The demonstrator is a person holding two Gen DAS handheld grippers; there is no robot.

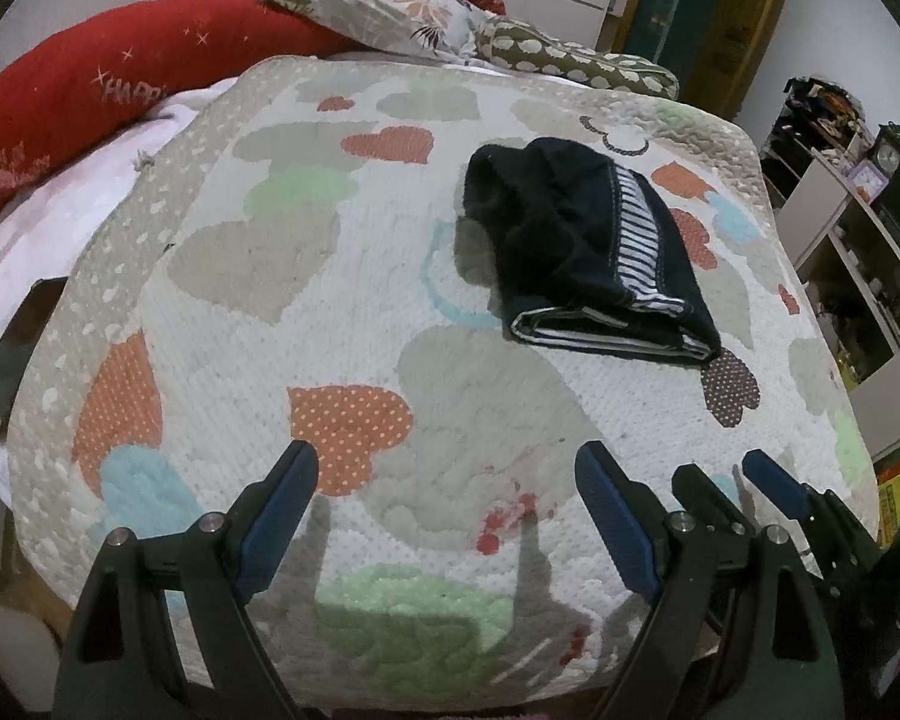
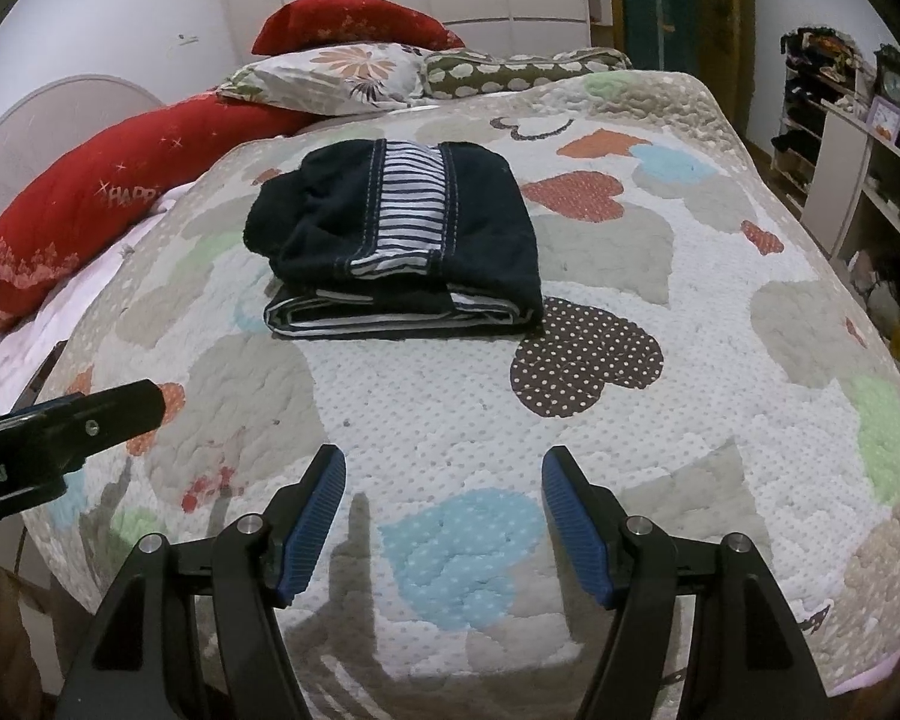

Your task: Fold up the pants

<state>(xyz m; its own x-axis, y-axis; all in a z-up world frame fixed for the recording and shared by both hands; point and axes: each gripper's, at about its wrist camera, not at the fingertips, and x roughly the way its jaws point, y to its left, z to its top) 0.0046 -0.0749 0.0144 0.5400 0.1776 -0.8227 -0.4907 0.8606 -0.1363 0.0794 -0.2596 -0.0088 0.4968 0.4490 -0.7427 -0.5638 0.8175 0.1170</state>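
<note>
Dark navy pants [image 1: 576,240] with a blue-and-white striped panel lie folded in a compact bundle on the heart-patterned quilt [image 1: 354,312]. In the right wrist view the pants [image 2: 402,240] sit ahead and slightly left of centre. My left gripper [image 1: 450,468] is open and empty, held above the quilt's near edge, well short of the pants. My right gripper [image 2: 444,474] is open and empty, also near the front edge of the quilt [image 2: 660,420]. The right gripper's fingers [image 1: 774,483] show at the right of the left wrist view. The left gripper's finger [image 2: 90,414] shows at the left of the right wrist view.
Red cushions [image 2: 102,198], a floral pillow [image 2: 342,75] and a cloud-print pillow [image 2: 510,72] lie at the bed's far end. Shelves with clutter [image 2: 858,138] stand to the right. A white round fan [image 2: 60,114] stands to the left.
</note>
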